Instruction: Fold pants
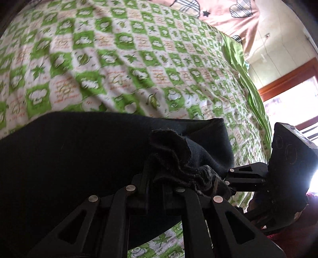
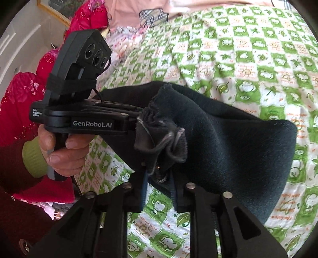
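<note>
The dark pants (image 1: 69, 158) hang folded and lifted above a green-and-white checked bed sheet (image 1: 139, 59). My left gripper (image 1: 157, 184) is shut on a bunched, frayed edge of the pants. My right gripper (image 2: 159, 172) is shut on the same bunched edge of the pants (image 2: 228, 142), right beside the left one. The left gripper also shows from the side in the right wrist view (image 2: 137, 119), held in a hand, its tips in the cloth. The right gripper shows in the left wrist view (image 1: 228, 176) at the right, touching the bunch.
The sheet (image 2: 248, 49) covers the bed under and beyond the pants. A pink quilt with plaid hearts (image 1: 224, 13) lies at the far end. The bed's green edge (image 1: 256, 95) runs along the right, with a bright window (image 1: 294, 101) past it. Red clothing (image 2: 83, 17) lies at left.
</note>
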A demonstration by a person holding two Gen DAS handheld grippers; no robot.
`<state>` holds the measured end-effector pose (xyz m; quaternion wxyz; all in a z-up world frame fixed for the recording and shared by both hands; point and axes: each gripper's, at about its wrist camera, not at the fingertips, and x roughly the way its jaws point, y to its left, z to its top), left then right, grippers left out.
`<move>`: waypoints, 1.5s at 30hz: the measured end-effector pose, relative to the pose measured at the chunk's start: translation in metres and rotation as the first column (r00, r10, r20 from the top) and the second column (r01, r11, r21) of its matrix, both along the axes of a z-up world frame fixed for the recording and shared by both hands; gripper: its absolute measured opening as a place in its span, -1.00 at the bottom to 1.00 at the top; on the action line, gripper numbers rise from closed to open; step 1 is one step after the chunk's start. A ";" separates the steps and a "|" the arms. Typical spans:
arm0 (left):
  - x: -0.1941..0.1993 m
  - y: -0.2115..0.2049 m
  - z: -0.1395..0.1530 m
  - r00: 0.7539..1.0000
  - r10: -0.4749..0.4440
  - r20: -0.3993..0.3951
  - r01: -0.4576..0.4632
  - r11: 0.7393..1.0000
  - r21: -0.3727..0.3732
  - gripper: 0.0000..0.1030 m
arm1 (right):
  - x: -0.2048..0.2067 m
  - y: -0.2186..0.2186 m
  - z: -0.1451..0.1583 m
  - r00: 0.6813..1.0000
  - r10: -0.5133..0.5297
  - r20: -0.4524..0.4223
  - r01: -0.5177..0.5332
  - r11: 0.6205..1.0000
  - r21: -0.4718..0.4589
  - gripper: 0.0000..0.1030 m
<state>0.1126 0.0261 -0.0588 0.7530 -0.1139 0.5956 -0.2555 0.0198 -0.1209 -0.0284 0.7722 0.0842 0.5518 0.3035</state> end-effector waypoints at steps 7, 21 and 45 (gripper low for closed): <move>-0.012 0.028 -0.003 0.991 0.133 -0.035 -0.134 0.991 -0.027 -0.82 | 0.002 0.013 -0.003 0.998 0.057 -0.033 -0.056 0.998 0.019 -0.28; -0.059 0.110 0.015 0.899 0.436 -0.048 -0.438 0.897 -0.054 -0.52 | 0.030 0.052 0.028 0.988 0.151 0.027 -0.152 0.988 0.037 -0.28; -0.151 0.267 0.000 0.521 0.841 -0.145 -0.850 0.527 0.005 0.18 | 0.132 0.206 0.008 0.900 0.436 -0.020 -0.437 0.898 -0.048 -0.18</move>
